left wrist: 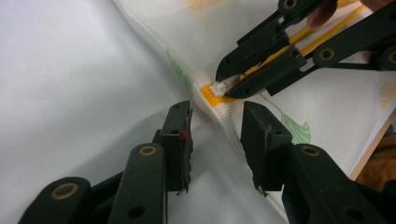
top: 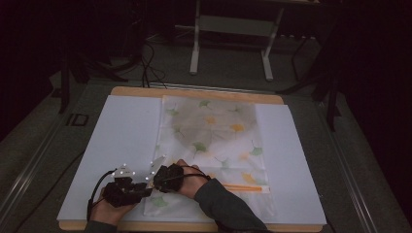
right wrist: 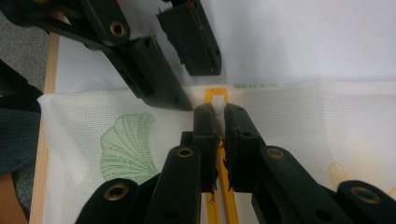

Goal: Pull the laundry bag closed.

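A white mesh pouch (top: 209,141) printed with green and yellow leaves lies flat on the table. An orange zipper (top: 243,187) runs along its near part. My right gripper (right wrist: 220,112) is shut on the small white zipper pull (right wrist: 218,100) at the zipper's left end. In the left gripper view that pull (left wrist: 217,87) sits between the right gripper's (left wrist: 229,84) tips. My left gripper (left wrist: 217,116) stands open just short of it. The pouch's corner edge (left wrist: 224,121) lies between its jaws, and the pads are clear of the cloth. In the high view both grippers (top: 150,177) meet at the pouch's near left corner.
A white sheet (top: 121,136) covers the wooden tabletop (top: 194,92), and the pouch lies on its middle. A sleeved forearm (top: 228,206) crosses the pouch's near edge. A pale metal stand (top: 233,24) and cables sit on the dark floor beyond the table.
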`<state>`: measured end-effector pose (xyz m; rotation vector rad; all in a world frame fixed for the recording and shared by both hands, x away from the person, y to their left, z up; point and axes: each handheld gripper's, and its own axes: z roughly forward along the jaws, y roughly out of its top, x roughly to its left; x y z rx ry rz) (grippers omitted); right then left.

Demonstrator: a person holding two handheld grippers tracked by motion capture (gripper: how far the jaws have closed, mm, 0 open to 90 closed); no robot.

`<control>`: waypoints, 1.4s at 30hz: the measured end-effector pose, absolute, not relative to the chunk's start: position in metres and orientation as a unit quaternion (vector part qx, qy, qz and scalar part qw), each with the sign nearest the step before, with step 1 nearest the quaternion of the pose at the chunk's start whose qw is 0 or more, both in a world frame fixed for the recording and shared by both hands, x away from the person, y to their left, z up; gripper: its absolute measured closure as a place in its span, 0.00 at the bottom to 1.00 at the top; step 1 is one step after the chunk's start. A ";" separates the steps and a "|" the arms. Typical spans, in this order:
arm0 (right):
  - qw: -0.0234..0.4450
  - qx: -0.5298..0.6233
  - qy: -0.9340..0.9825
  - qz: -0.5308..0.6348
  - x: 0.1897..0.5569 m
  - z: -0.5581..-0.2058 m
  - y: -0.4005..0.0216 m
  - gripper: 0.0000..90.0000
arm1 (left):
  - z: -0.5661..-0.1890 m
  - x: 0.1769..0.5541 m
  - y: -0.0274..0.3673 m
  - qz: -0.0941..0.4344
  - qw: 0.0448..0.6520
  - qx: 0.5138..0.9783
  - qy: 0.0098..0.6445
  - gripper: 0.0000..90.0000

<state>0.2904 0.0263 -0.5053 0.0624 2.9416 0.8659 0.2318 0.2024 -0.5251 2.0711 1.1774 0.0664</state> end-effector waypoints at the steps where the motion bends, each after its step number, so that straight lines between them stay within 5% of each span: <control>1: 0.039 0.020 0.958 0.283 0.290 -0.505 0.026 0.93 | -0.526 0.232 0.202 0.025 0.369 0.809 0.457 0.70; 10: 0.048 0.014 0.957 0.284 0.288 -0.498 0.024 0.93 | -0.530 0.239 0.199 0.006 0.370 0.811 0.452 0.73; 20: 0.047 0.013 0.958 0.284 0.289 -0.500 0.019 0.93 | -0.533 0.242 0.198 -0.013 0.384 0.811 0.441 0.94; 42: 0.035 0.017 0.958 0.283 0.292 -0.510 0.014 0.94 | -0.530 0.241 0.200 -0.010 0.392 0.811 0.435 0.97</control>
